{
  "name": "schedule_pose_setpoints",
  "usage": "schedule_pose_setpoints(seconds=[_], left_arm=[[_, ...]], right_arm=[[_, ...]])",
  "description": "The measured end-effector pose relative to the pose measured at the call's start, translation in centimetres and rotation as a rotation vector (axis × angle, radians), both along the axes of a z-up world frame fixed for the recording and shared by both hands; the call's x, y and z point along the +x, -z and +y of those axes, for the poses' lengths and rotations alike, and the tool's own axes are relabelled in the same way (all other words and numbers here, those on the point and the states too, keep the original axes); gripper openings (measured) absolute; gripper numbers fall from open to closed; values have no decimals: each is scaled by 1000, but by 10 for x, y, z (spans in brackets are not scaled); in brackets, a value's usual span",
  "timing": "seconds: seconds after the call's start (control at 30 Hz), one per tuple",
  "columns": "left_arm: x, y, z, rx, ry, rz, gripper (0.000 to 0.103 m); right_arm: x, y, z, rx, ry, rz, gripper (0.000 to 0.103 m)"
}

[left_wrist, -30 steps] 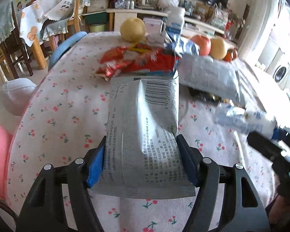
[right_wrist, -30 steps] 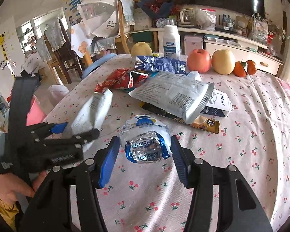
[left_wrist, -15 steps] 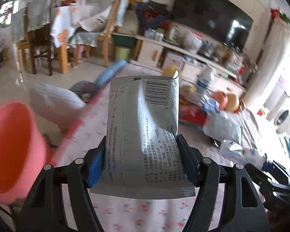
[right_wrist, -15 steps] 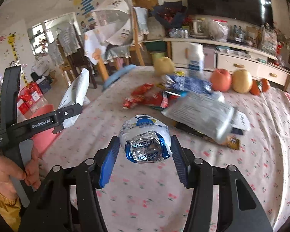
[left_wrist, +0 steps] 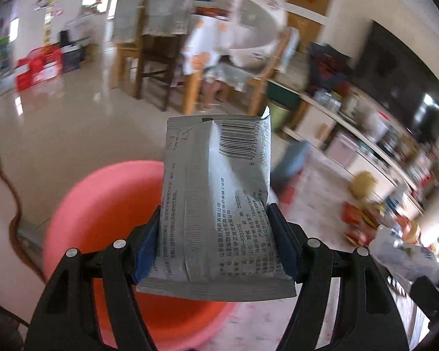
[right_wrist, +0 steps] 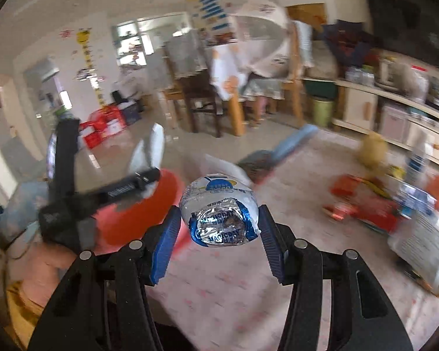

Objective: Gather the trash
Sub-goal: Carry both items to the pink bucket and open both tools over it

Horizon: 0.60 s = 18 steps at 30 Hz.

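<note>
The grey packet (left_wrist: 216,204) sits clamped in the left gripper (left_wrist: 213,245), its long axis running straight out along the fingers — the pink bin (left_wrist: 108,222) lies just below and ahead, nearer this hand. The right gripper (right_wrist: 219,234) grips a crumpled foil wrapper (right_wrist: 219,213); from there the bin lies left, half hidden. The table (right_wrist: 234,286) is blurred.

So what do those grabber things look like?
Both grippers, the left gripper and the right gripper, are black plastic frames with triangular cut-outs and round silver bolts. The jaws are lined with ribbed blue pads. From the right wrist view, the left one has white lettering along one arm. A yellow sleeve shows beneath it.
</note>
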State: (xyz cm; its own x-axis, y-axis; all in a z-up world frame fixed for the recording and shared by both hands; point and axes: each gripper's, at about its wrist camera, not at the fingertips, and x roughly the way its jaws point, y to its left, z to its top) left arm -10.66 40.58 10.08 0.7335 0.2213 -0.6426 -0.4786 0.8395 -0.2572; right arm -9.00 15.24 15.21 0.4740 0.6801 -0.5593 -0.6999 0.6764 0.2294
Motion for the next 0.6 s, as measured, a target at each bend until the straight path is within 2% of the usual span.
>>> schedule_pose_setpoints(seconds=[0.17,0.37,0.47,0.6], left_arm=[[-9,10,43,-40,-113,23,70],[-18,25,73,-62,-213,73,74],[-23,31,79,-49,-231,92,80],[-27,27,76,7,-230,52,84]], right_arm=[[2,4,63,-1,-98,16,55],[18,35,128,-47,-153,85,57],[32,50,128,-14,-117,165,84],[37,55,104,38,-39,211,91]])
